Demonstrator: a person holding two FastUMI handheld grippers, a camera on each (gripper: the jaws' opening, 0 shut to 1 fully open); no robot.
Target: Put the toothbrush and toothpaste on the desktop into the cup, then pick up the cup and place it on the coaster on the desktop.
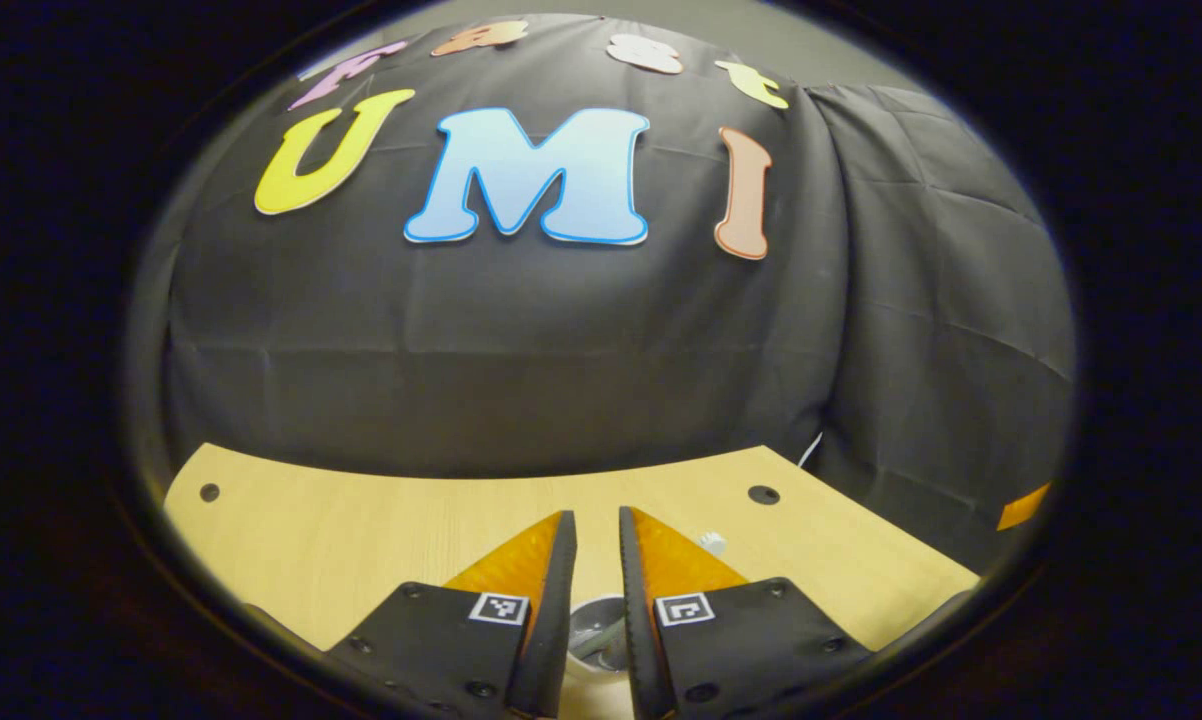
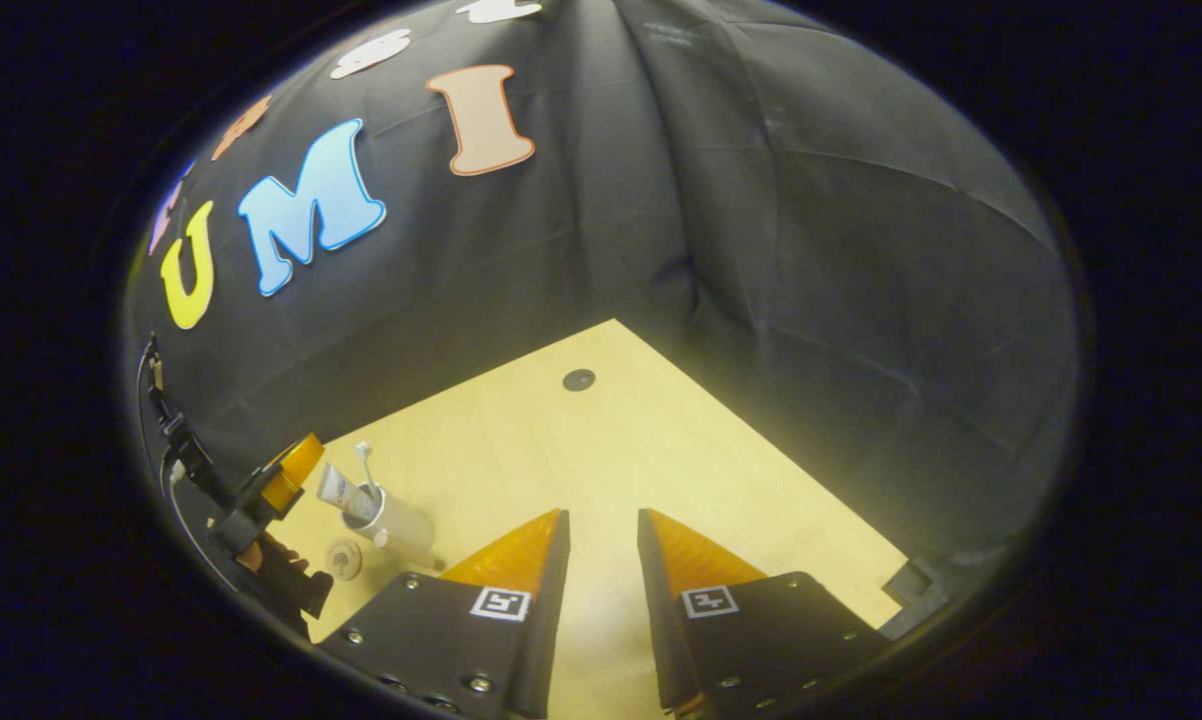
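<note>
A white cup stands on the wooden desktop at the left of the right gripper view. The toothpaste tube and the toothbrush stick out of its top. A small round coaster lies just beside the cup. My left gripper hovers over the cup's mouth, held by a hand. In the left gripper view its fingers are almost together with nothing between the tips. Through the gap I see the cup's rim below, and the toothbrush head beside one finger. My right gripper is slightly open and holds nothing.
Black cloth walls close the desktop at the back and right. Small dark holes mark the table's far corners. Bare wood stretches ahead of both grippers.
</note>
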